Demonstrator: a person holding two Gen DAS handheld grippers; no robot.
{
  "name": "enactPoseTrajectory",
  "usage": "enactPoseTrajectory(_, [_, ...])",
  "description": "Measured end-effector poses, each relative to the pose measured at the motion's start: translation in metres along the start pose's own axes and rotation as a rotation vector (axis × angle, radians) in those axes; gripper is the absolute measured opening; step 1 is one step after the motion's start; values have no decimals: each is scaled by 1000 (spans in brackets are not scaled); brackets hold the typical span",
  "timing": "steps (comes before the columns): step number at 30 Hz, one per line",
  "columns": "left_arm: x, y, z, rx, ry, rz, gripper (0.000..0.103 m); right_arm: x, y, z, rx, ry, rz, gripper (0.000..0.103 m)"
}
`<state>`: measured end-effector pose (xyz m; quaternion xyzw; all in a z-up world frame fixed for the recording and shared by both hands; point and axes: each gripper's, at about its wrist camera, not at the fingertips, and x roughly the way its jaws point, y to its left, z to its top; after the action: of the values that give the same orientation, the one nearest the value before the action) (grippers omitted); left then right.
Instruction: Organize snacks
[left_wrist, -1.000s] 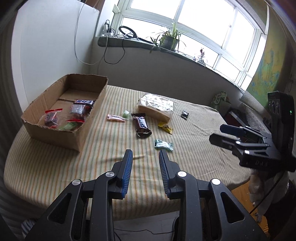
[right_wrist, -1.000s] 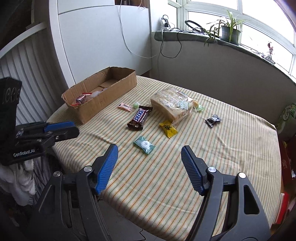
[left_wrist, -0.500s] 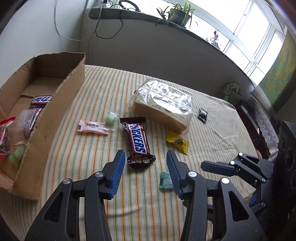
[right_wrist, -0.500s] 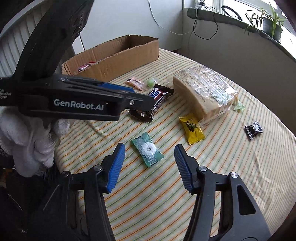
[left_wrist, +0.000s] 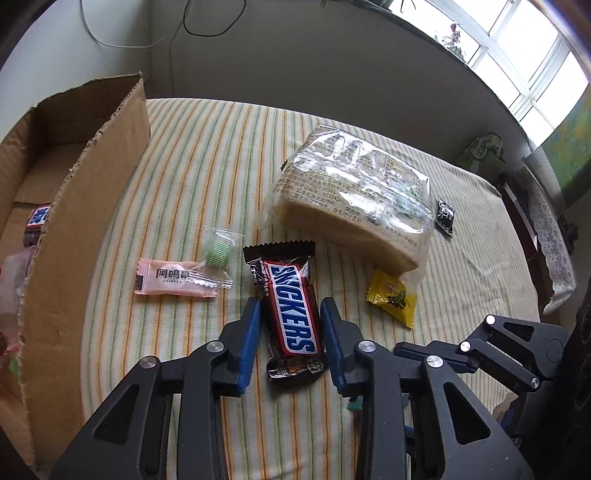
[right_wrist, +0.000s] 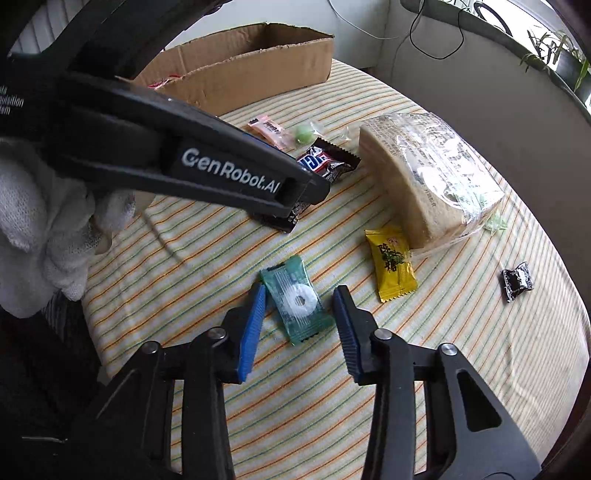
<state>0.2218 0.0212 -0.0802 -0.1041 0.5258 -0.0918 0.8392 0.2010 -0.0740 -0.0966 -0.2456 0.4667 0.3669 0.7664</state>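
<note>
A Snickers bar lies on the striped tablecloth. My left gripper straddles its near half. Its jaws are closing, with the blue pads close beside the wrapper and no clear press on it. My right gripper stands over a green mint candy that lies flat between its fingers. Its jaws are closing too, and a gap shows at the right pad. The cardboard box at the left holds several snacks.
A wrapped bread loaf sits beyond the bar. A pink candy, a pale green candy, a yellow candy and a black one lie loose. A white-gloved hand holds the left gripper. The table edge runs near the grippers.
Both grippers came down and forward to the table. The left one now brackets the Snickers bar. The right one's jaws narrowed around the green mint candy.
</note>
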Motion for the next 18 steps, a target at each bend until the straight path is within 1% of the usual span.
enactPoseTrajectory(1, [0,2,0,-13,9,-5,28,0,3,1,-1,10,-6,27])
enactPoseTrajectory(2, [-1,4,0,-23,18,-10,27,0,5,2,2,19,-10,26])
enactPoseTrajectory(5, [-2,7,1,-31,42,-10,27,-2,6,3,33,42,-14,26])
enactPoseTrajectory(10, [-3,8,2,-52,80,-16,27,-6,-10,3,151,53,11,25])
enactPoseTrajectory(13, [-12,13,1,-78,76,-16,27,-11,-22,5,205,57,-4,25])
enactPoseTrajectory(15, [-20,18,0,-98,71,-21,27,-20,-28,11,224,52,1,25])
enactPoseTrajectory(18, [-40,23,2,-131,53,-31,27,-38,-32,30,224,32,-6,25])
